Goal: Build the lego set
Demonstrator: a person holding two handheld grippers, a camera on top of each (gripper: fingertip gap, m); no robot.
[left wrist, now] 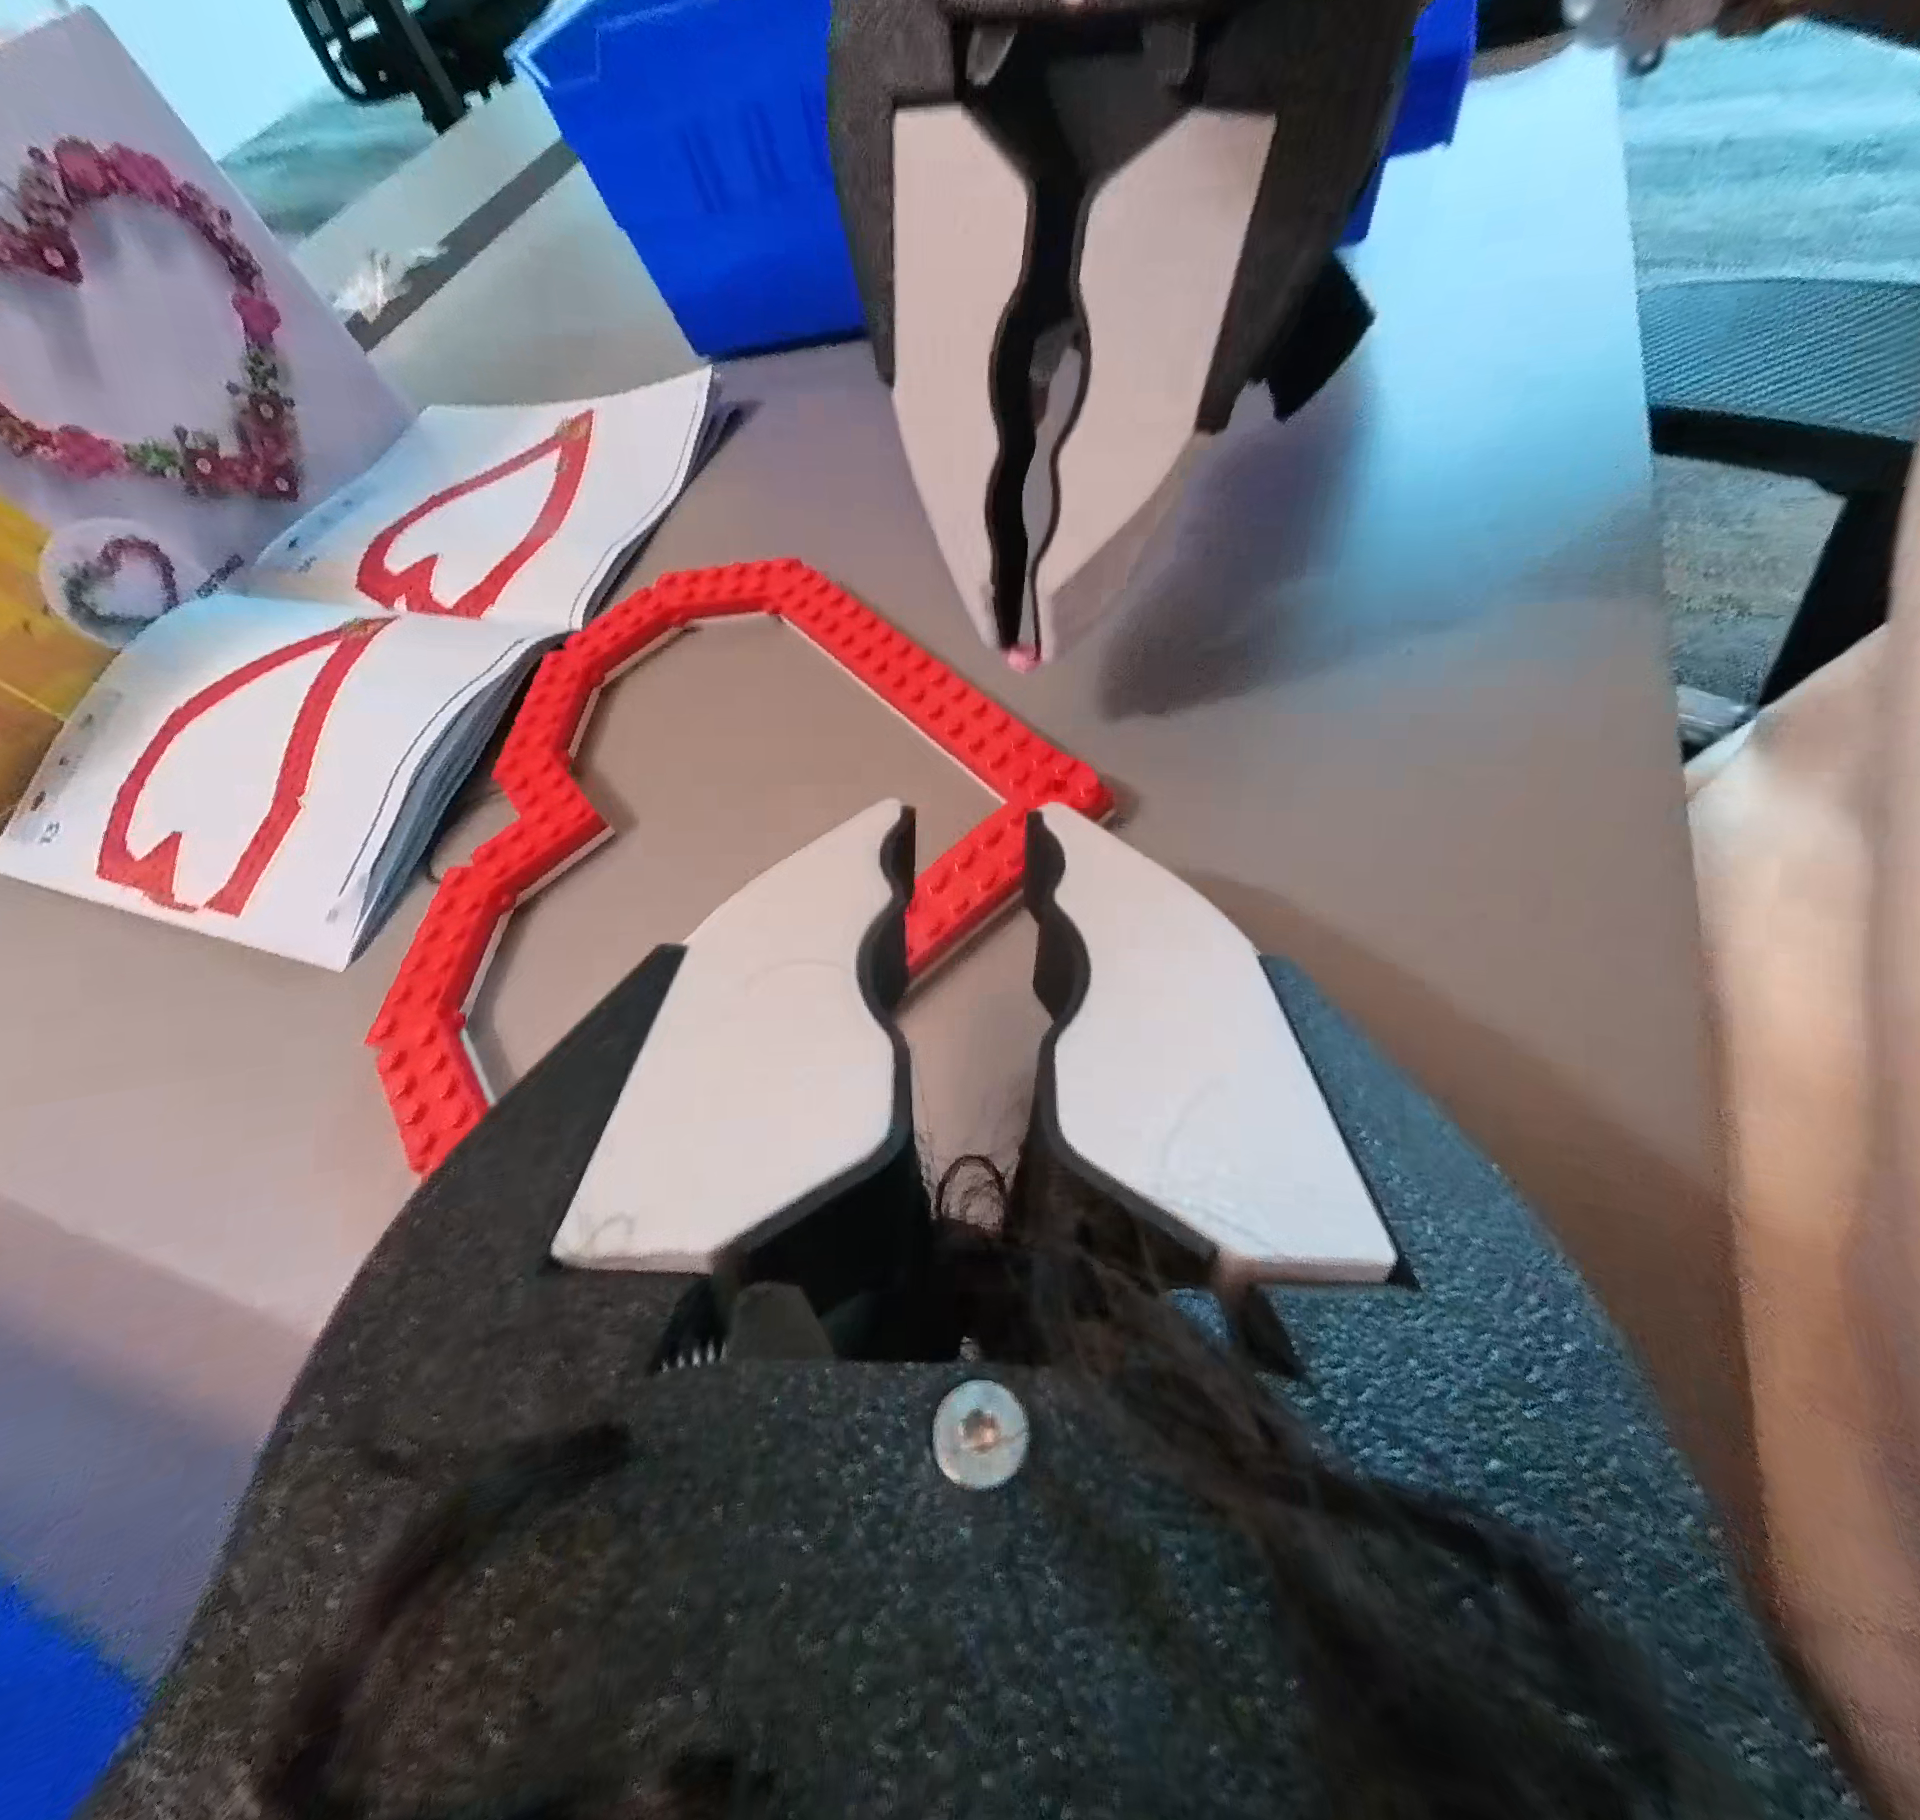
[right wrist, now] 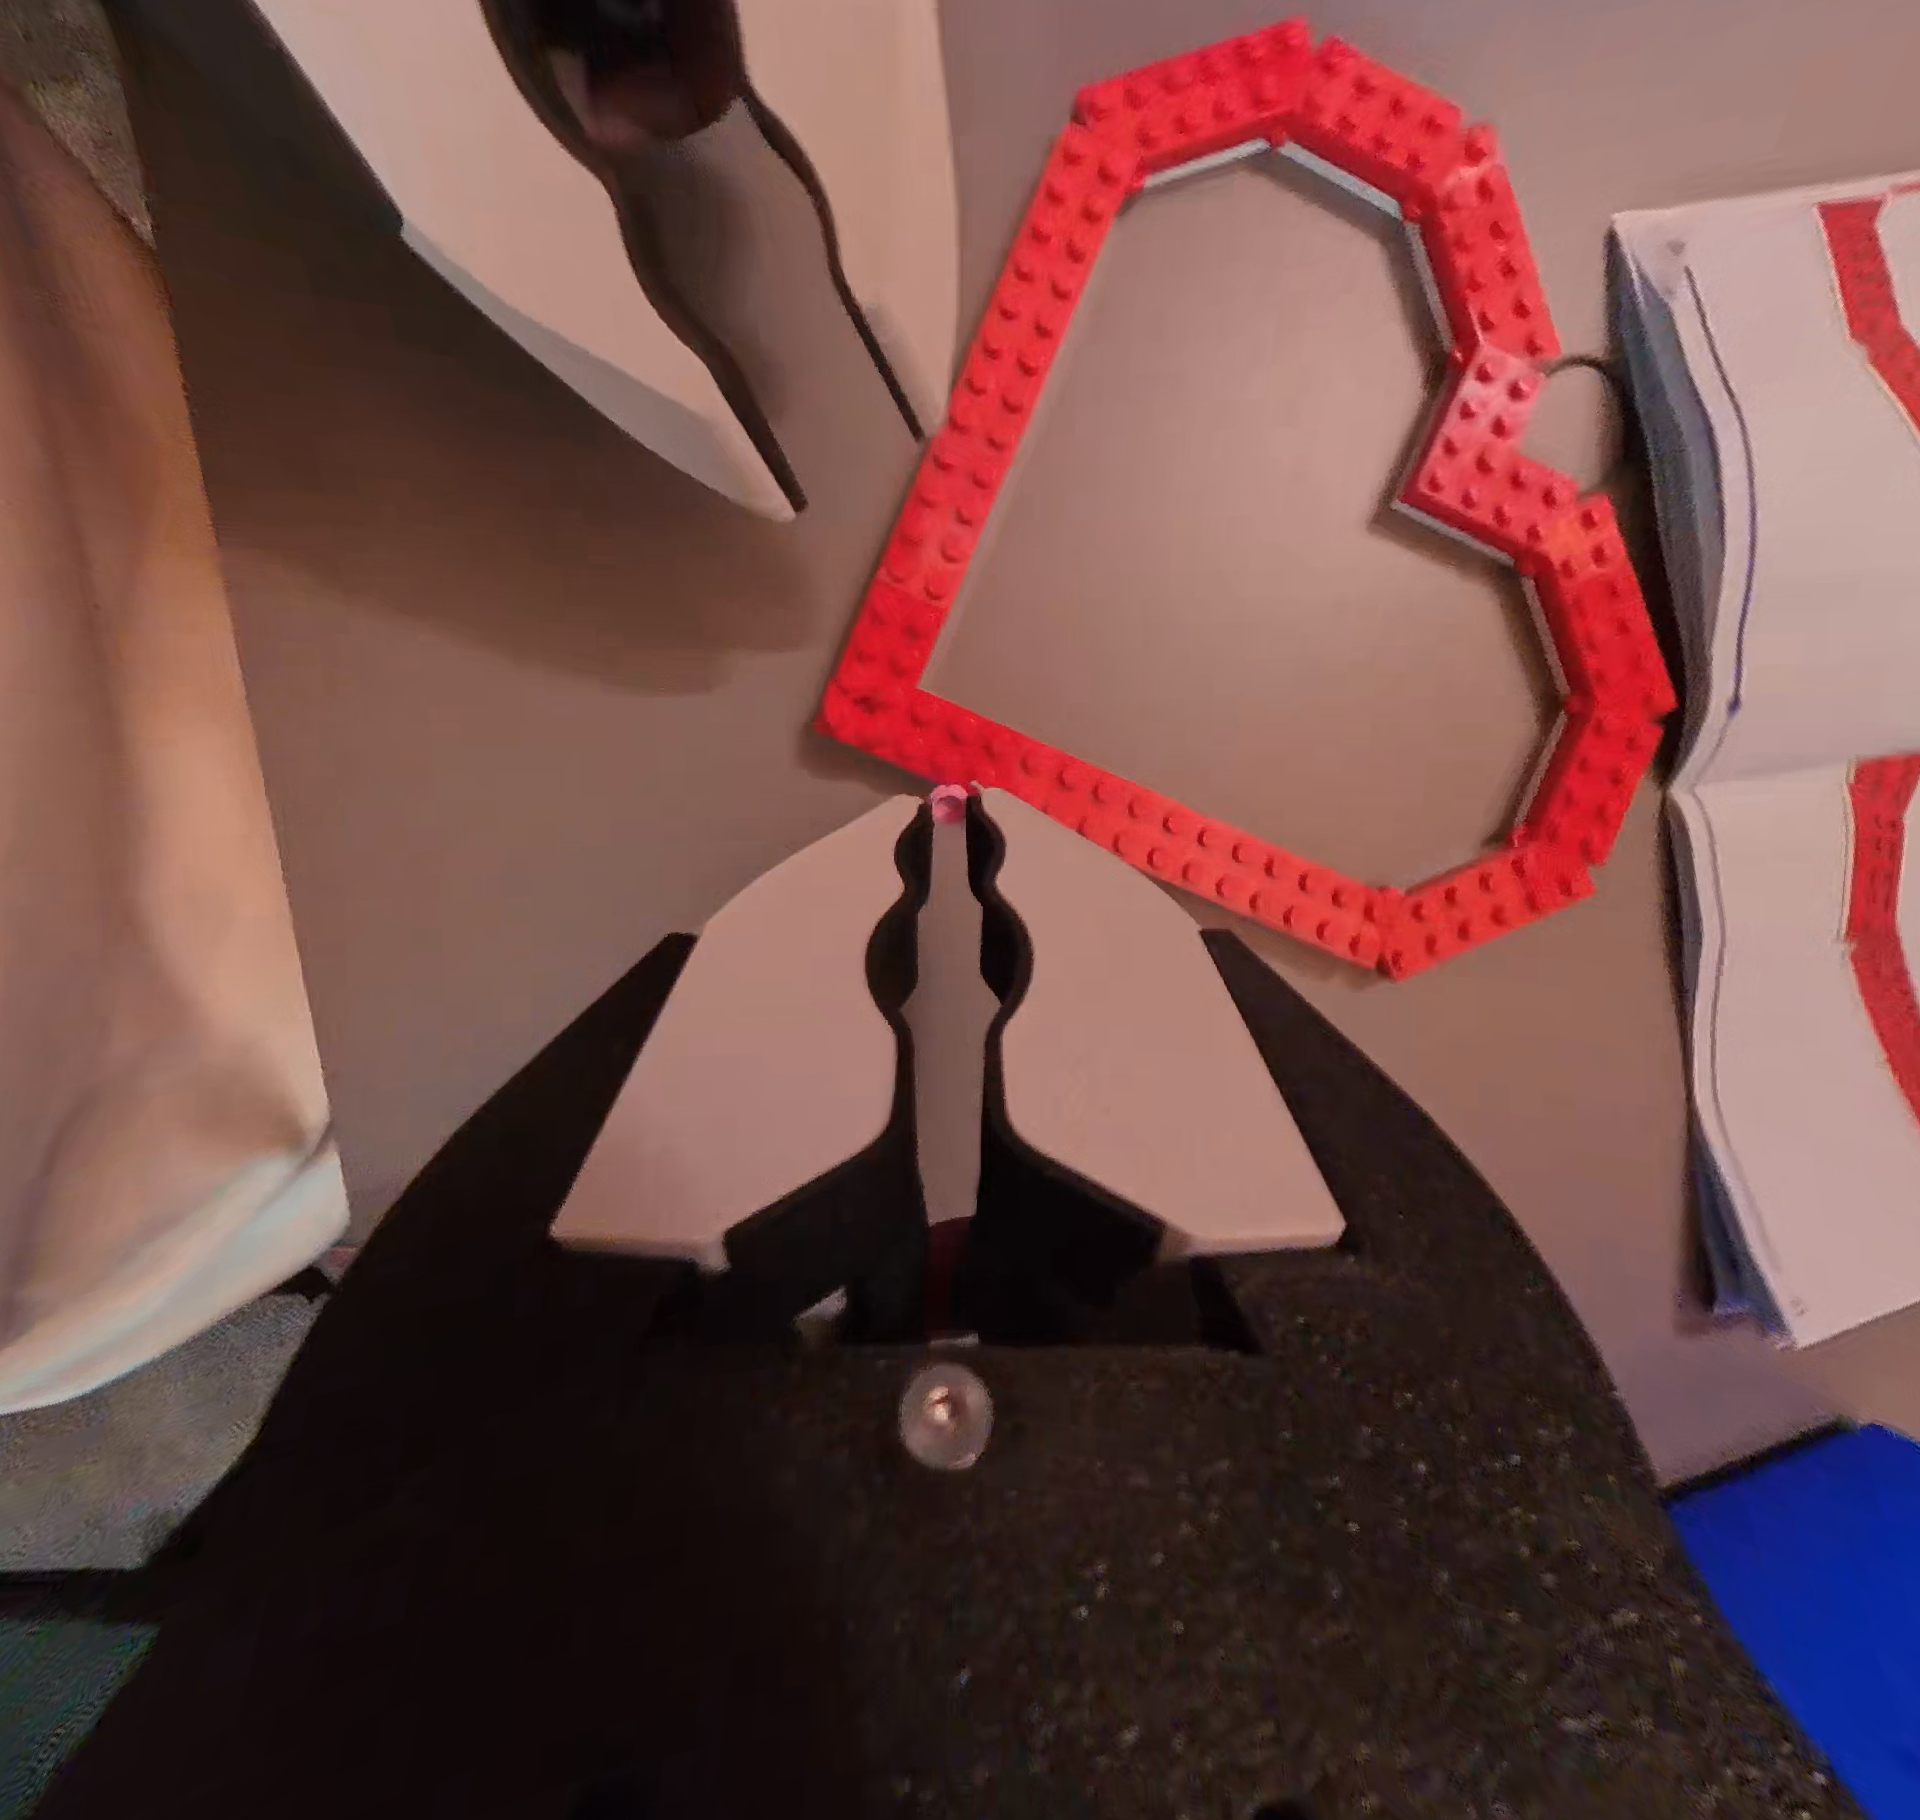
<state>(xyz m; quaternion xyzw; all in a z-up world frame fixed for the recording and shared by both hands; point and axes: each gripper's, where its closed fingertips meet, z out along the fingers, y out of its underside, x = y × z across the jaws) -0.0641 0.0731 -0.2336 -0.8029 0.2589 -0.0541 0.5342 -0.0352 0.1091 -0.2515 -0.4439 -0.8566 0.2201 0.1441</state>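
Right claw (right wrist: 948,802), clamped on a tiny pink stud (right wrist: 948,806), sits just beside the red brick heart frame's (right wrist: 1049,336) pointed corner; left claw (left wrist: 971,820) gapes empty.

One red heart-shaped brick frame (right wrist: 1226,534), one tiny pink piece (right wrist: 948,804), one open instruction booklet (left wrist: 343,669), one blue bin (left wrist: 717,160), one box with a flower-heart picture (left wrist: 145,316) and two tongs: left tongs (left wrist: 971,820), right tongs (right wrist: 948,802).
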